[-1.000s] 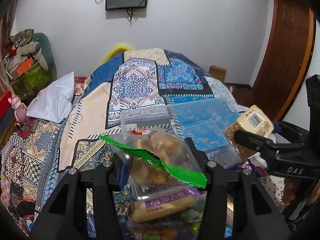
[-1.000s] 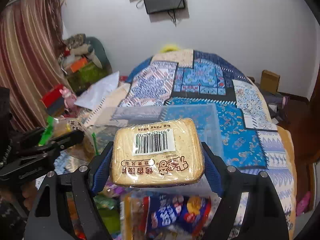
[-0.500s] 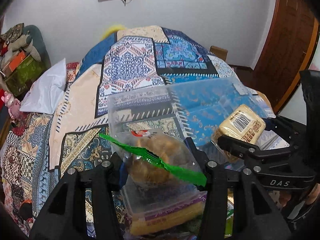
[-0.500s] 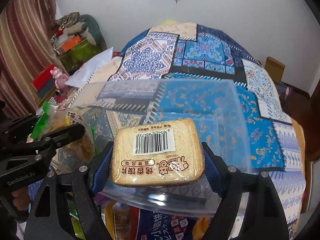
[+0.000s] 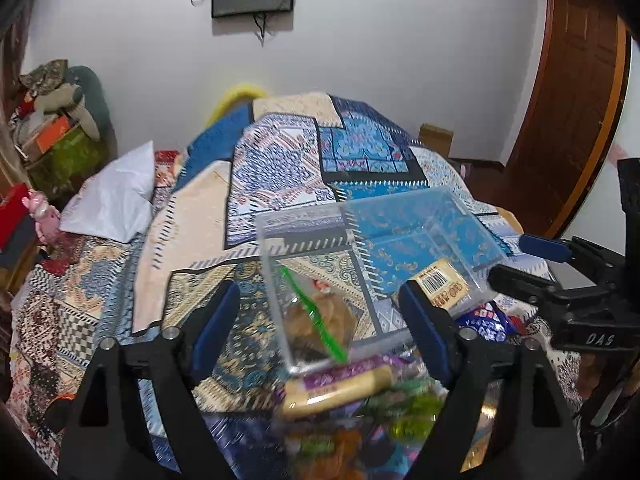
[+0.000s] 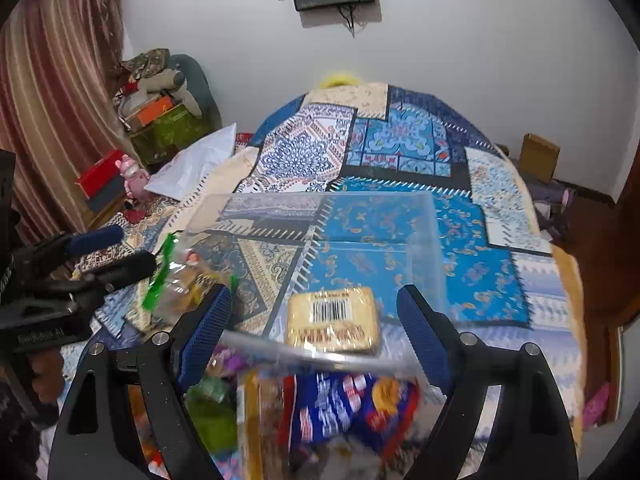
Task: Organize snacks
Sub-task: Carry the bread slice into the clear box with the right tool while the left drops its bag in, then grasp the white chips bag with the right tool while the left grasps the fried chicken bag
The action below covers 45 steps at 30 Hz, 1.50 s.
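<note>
From my left wrist: my left gripper (image 5: 320, 320) stands released, its jaws having just been opening, and nothing is pressed between the blue pads; the bag of brown snacks with the green strip (image 5: 320, 322) now lies inside the clear plastic box (image 5: 472, 220), in its near-left corner, just ahead of my fingertips and a little right of centre; the green strip runs away from me, slanting toward the far left; the toast pack with the barcode (image 5: 440, 282) lies in the box's near-right corner, nearer my right gripper (image 5: 520, 262) than this one; below the box a loose heap waits, the purple-wrapped roll (image 5: 340, 384) lying crosswise just under my jaws, so my left is the nearer for it, I judge.

From my right wrist: my right gripper (image 6: 314, 320) is also released, its jaws having just been opening, with the toast pack (image 6: 332, 320) lying free between and just beyond the pads, flat in the box (image 6: 436, 248), long side across my line; the blue snack bag (image 6: 340, 404) sits directly below, outside the box's near wall, closest to this hand; my left gripper (image 6: 116, 252) hovers at the box's left edge beside the brown-snack bag (image 6: 180, 276).
</note>
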Motion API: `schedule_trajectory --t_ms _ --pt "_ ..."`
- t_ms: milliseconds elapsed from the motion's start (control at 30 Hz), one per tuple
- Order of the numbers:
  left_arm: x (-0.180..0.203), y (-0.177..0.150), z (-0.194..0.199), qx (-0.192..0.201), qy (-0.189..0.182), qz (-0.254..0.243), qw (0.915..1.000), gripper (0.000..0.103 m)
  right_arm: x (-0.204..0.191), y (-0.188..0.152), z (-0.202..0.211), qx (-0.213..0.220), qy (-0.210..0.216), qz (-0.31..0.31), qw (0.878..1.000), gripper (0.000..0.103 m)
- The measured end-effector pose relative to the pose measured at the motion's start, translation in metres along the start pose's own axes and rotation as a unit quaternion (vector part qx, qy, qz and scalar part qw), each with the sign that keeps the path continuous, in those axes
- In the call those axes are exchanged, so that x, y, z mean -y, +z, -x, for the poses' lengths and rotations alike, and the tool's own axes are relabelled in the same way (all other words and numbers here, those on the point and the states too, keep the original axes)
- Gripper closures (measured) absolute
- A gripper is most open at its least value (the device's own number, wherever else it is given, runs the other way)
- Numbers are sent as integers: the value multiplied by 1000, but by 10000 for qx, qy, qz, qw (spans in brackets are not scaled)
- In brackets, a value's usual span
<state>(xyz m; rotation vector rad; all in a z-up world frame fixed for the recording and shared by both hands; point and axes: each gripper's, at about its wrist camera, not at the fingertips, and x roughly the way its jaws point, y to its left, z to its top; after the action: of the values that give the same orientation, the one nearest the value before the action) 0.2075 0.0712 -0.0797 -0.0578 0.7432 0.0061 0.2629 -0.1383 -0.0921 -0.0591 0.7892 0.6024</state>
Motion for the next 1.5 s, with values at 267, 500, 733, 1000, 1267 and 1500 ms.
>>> schedule_trajectory --t_ms 267,500,733,1000,1267,1500 --pt "-8 -39 24 -207 182 36 9996 14 -3 -28 42 91 -196 119 9997 19" --pt "-14 -86 12 -672 173 182 9974 14 3 -66 47 -165 -556 205 9981 18" --pt "-9 -115 -2 -940 93 141 9954 14 24 -95 21 -577 -490 -362 9965 18" --pt "-5 -124 -28 -1068 -63 262 9939 26 31 -108 -10 -894 -544 -488 9933 20" --pt "-1 -134 -34 -1041 -229 389 9935 47 25 -114 -15 -871 -357 -346 9950 55" --pt "-6 -133 -15 -954 -248 462 9941 53 20 -115 -4 -820 -376 -278 9955 64"
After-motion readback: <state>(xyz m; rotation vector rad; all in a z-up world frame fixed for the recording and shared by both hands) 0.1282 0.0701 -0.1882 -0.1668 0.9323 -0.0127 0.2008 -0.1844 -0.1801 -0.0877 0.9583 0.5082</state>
